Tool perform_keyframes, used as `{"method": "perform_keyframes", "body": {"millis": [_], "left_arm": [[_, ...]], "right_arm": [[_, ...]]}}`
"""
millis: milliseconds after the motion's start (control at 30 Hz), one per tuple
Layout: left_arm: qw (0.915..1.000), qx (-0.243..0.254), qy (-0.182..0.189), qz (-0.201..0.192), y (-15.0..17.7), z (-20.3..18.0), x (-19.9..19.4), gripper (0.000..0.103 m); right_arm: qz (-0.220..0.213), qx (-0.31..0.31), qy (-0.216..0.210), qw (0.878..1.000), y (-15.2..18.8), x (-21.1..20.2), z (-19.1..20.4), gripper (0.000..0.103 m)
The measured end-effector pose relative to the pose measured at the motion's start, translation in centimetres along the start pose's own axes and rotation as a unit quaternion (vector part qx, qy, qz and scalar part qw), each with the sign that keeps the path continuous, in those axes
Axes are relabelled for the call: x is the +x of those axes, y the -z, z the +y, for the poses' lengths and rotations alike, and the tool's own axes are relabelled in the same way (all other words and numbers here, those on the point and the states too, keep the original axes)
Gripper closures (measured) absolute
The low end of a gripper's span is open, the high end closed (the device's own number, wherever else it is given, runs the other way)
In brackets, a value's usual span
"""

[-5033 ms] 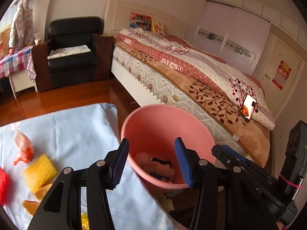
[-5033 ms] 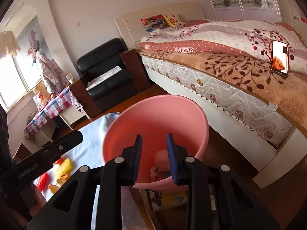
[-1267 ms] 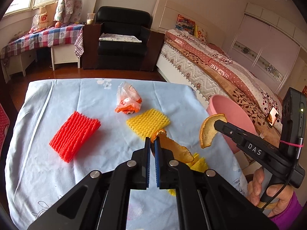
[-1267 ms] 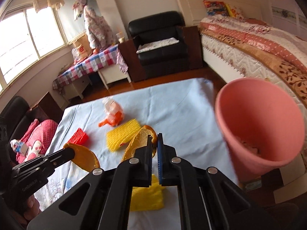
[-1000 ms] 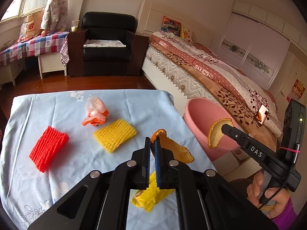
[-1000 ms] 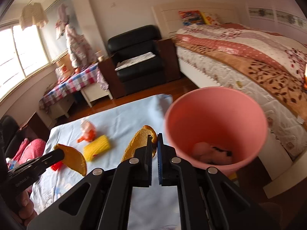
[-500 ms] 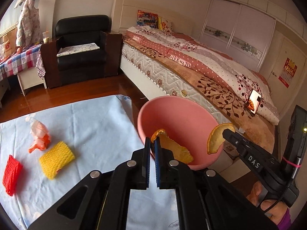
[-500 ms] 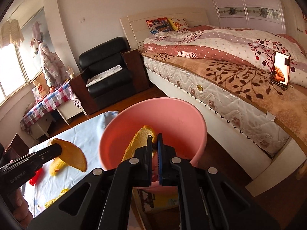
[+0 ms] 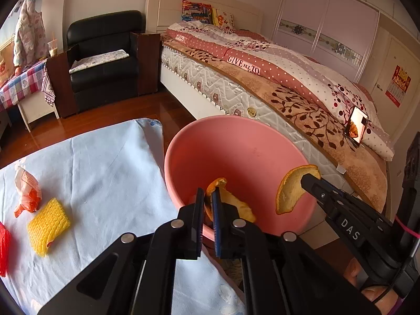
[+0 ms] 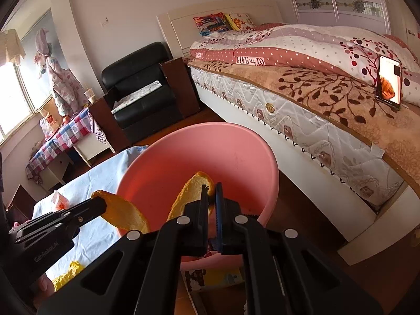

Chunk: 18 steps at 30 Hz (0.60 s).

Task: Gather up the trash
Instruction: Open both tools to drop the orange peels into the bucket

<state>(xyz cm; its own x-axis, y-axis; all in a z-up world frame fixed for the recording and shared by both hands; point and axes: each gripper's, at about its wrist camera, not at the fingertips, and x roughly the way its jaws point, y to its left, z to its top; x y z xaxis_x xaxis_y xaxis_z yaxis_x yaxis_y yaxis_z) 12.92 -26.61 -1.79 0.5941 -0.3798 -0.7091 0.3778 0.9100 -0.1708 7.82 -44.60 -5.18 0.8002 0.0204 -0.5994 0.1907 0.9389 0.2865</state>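
1. Holding one curved strip of orange peel (image 9: 231, 204) in the left gripper (image 9: 208, 210), jaws closed narrow on the strip's near end, long axis running away to the right over the round pink plastic bin (image 9: 236, 141).
2. Holding a second curved orange peel strip (image 10: 189, 194) in the right gripper (image 10: 212, 202), jaws likewise pinched narrow on the strip's upper end, the rest hanging down and to the left.
3. Hovering both strips above the open mouth of the bin; judging from both wrist views, each strip lying inside the rim's outline, with the bin directly below and slightly far of the fingertips.
4. Seeing the right gripper from the left wrist view at the right side of the bin, and the left gripper from the right wrist view at the bin's left, nearer the table edge; neither clearly nearer to the bin's centre.
5. Judging the coming move as a release straight down, needing only an opening of the jaws, no further reach.
6. Leaving on the light blue tablecloth (image 9: 105, 162), to the left: a yellow foam fruit net (image 9: 47, 225), a red foam net (image 9: 4, 246) at the frame edge, and a crumpled orange-and-white plastic wrapper (image 9: 26, 191).
7. Watching the left strip's near end: lying close to the bin's near rim, so possibly catching there on release.
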Motion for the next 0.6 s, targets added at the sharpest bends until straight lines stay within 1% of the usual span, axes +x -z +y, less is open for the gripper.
{"method": "perform_keyframes", "body": {"millis": [33,67,100,133,233,267,300,467,600], "left_arm": [[1.0000,0.000,-0.001,-0.002,0.0,0.1,-0.1,0.085],[1.0000,0.000,-0.002,-0.005,-0.1,0.1,-0.1,0.075],[1.0000,-0.002,-0.001,-0.008,-0.1,0.2,-0.2,0.068],[0.9999,-0.002,0.002,-0.010,-0.1,0.2,-0.4,0.066],[0.9998,-0.002,0.007,-0.019,-0.1,0.5,-1.0,0.064],[0.9997,-0.003,0.010,-0.021,-0.2,0.6,-1.1,0.063],[0.9996,-0.003,0.013,-0.023,-0.2,0.7,-1.3,0.063],[0.9993,-0.010,0.016,-0.031,-0.3,1.5,-2.4,0.062],[0.9988,-0.018,0.018,-0.041,-0.4,2.3,-3.8,0.062]], "right_arm": [[0.004,0.004,-0.001,1.000,0.0,0.2,-0.1,0.098],[0.007,0.006,-0.002,1.000,-0.1,0.4,-0.2,0.098],[0.010,0.009,-0.003,1.000,-0.1,0.5,-0.2,0.098],[0.012,0.011,-0.005,1.000,-0.1,0.6,-0.3,0.097],[0.018,0.018,-0.011,1.000,0.0,0.9,-0.5,0.096],[0.018,0.018,-0.013,1.000,0.0,1.0,-0.5,0.094],[0.018,0.018,-0.013,1.000,0.0,1.0,-0.5,0.089],[0.013,0.016,-0.015,1.000,0.0,0.6,-0.1,0.081],[0.002,0.004,-0.015,1.000,-0.1,-0.3,0.6,0.080]]}}
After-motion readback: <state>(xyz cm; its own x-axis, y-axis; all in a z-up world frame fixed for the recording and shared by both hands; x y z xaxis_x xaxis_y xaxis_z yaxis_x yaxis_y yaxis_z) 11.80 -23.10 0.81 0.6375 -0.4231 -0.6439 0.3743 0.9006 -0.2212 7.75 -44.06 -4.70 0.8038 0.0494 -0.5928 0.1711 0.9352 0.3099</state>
